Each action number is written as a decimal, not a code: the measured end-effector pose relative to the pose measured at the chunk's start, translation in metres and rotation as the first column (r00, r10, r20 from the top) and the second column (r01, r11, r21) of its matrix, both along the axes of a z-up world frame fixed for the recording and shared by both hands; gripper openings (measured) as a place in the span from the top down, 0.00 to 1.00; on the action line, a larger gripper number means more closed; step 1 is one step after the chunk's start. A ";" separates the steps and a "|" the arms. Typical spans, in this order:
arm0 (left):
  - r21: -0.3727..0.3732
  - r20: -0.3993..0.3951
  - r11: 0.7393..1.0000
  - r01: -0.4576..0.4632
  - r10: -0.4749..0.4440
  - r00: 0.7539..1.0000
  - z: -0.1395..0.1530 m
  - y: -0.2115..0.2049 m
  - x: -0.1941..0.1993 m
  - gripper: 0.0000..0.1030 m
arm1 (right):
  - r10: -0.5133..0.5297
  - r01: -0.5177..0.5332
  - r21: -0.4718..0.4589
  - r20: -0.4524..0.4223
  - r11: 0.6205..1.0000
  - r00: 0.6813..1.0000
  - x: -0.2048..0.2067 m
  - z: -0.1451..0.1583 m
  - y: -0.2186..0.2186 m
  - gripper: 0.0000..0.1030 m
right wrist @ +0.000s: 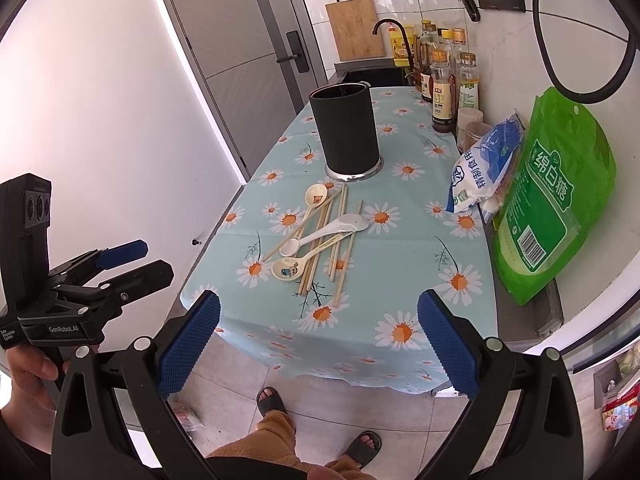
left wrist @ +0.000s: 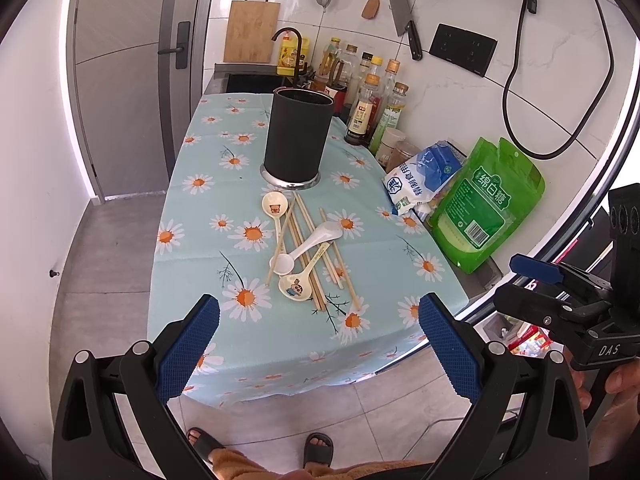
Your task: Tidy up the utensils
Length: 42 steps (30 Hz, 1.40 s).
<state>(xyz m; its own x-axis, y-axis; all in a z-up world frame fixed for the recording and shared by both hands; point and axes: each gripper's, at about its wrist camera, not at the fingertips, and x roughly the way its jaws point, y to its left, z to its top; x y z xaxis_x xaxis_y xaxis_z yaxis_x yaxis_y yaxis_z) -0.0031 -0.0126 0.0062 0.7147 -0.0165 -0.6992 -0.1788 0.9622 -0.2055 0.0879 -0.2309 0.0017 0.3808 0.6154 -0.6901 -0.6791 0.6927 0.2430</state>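
A tall black utensil holder [left wrist: 298, 136] [right wrist: 347, 130] with a steel base stands on the daisy tablecloth [left wrist: 200, 240] [right wrist: 404, 296]. In front of it lie three ceramic spoons, one cream [left wrist: 274, 210] [right wrist: 314, 200], one white [left wrist: 310, 244] [right wrist: 326, 234] and one with a cartoon print [left wrist: 298, 284] [right wrist: 292, 268], mixed with several wooden chopsticks [left wrist: 336, 256] [right wrist: 346, 258]. My left gripper [left wrist: 318, 350] is open and empty, held before the table's near edge. My right gripper [right wrist: 318, 348] is also open and empty, level with it. Each shows at the other view's side, the right [left wrist: 568, 300] and the left [right wrist: 92, 280].
A green sugar bag [left wrist: 486, 206] [right wrist: 550, 200] and a white-blue salt bag [left wrist: 424, 178] [right wrist: 482, 168] lean at the table's right. Several sauce bottles [left wrist: 370, 110] [right wrist: 444, 88] stand behind them by the tiled wall. A sink with a tap [left wrist: 292, 52] lies beyond. My feet [right wrist: 316, 424] are on the floor.
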 end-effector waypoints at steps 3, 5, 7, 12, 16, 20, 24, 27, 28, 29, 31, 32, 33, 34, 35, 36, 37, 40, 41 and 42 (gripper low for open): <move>-0.002 0.000 1.000 0.000 0.000 1.000 0.000 0.001 0.001 0.06 | 0.004 -0.004 0.002 0.004 1.000 1.000 -0.001 0.001 0.001 0.05; -0.001 0.000 1.000 -0.001 0.001 1.000 0.000 0.001 0.001 0.06 | 0.007 -0.007 0.000 0.007 1.000 1.000 -0.001 0.001 0.002 0.05; -0.001 0.001 1.000 -0.006 0.006 1.000 -0.001 0.000 0.002 0.06 | 0.007 -0.006 -0.004 0.010 1.000 1.000 0.000 0.000 0.003 0.05; 0.001 0.002 1.000 -0.014 0.014 1.000 0.001 -0.001 0.002 0.06 | 0.014 -0.014 0.007 0.006 1.000 1.000 0.001 -0.001 0.003 0.05; 0.002 0.004 1.000 -0.016 0.016 1.000 0.002 -0.003 0.001 0.06 | 0.018 -0.018 0.007 0.007 1.000 1.000 0.001 0.000 0.003 0.05; 0.005 0.001 1.000 -0.022 0.022 1.000 0.002 -0.003 0.000 0.06 | 0.023 -0.023 0.014 0.004 1.000 1.000 0.002 -0.001 0.002 0.05; 0.004 -0.002 1.000 -0.030 0.030 1.000 0.002 -0.005 -0.001 0.06 | 0.025 -0.025 0.011 -0.002 1.000 1.000 0.001 0.000 0.002 0.05; 0.004 -0.010 0.999 -0.032 0.032 0.999 0.003 -0.007 -0.001 0.06 | 0.028 -0.027 0.010 -0.018 1.000 0.999 0.003 -0.001 0.000 0.05; 0.006 -0.015 0.999 -0.034 0.034 0.999 0.002 -0.008 -0.001 0.06 | 0.028 -0.028 0.009 -0.025 1.000 0.999 0.003 -0.001 -0.001 0.05; 0.008 -0.021 0.999 -0.035 0.035 0.999 0.002 -0.008 0.000 0.06 | 0.030 -0.030 0.007 -0.033 1.000 0.999 0.004 -0.002 -0.001 0.05; 0.004 -0.027 0.999 -0.033 0.033 0.999 0.001 -0.009 0.000 0.06 | 0.035 -0.035 0.008 -0.043 0.999 0.998 0.005 -0.003 -0.004 0.05; 0.003 -0.031 0.999 -0.034 0.034 0.999 0.000 -0.009 0.001 0.06 | 0.037 -0.037 0.008 -0.047 0.999 0.998 0.006 -0.004 -0.004 0.05; 0.004 -0.035 0.999 -0.034 0.034 0.999 0.000 -0.009 0.002 0.06 | 0.039 -0.039 0.007 -0.052 0.999 0.998 0.008 -0.005 -0.003 0.05; 0.005 -0.041 0.999 -0.034 0.034 0.999 0.000 -0.008 0.003 0.06 | 0.040 -0.040 0.007 -0.057 0.999 0.998 0.009 -0.006 -0.003 0.05; 0.005 -0.044 0.999 -0.033 0.033 0.998 0.000 -0.007 0.004 0.06 | 0.038 -0.037 0.009 -0.062 0.999 0.997 0.011 -0.007 -0.002 0.05; 0.000 -0.048 1.000 -0.028 0.028 0.998 -0.001 -0.006 0.006 0.06 | 0.035 -0.034 0.014 -0.067 0.999 0.997 0.012 -0.007 -0.003 0.05; -0.007 -0.054 1.000 -0.022 0.021 0.998 -0.001 -0.004 0.009 0.06 | 0.031 -0.030 0.022 -0.075 0.999 0.997 0.014 -0.008 -0.003 0.05; -0.031 -0.071 0.999 -0.005 0.003 0.997 -0.004 0.002 0.020 0.06 | 0.019 -0.016 0.032 -0.100 0.999 0.995 0.021 -0.010 -0.001 0.05; -0.039 -0.075 0.999 0.000 -0.003 0.997 -0.005 0.005 0.023 0.06 | 0.019 -0.015 0.034 -0.108 0.999 0.994 0.023 -0.011 0.002 0.05; -0.047 -0.080 0.999 0.005 -0.009 0.997 -0.007 0.008 0.028 0.06 | 0.019 -0.015 0.032 -0.112 0.999 0.994 0.026 -0.012 0.004 0.05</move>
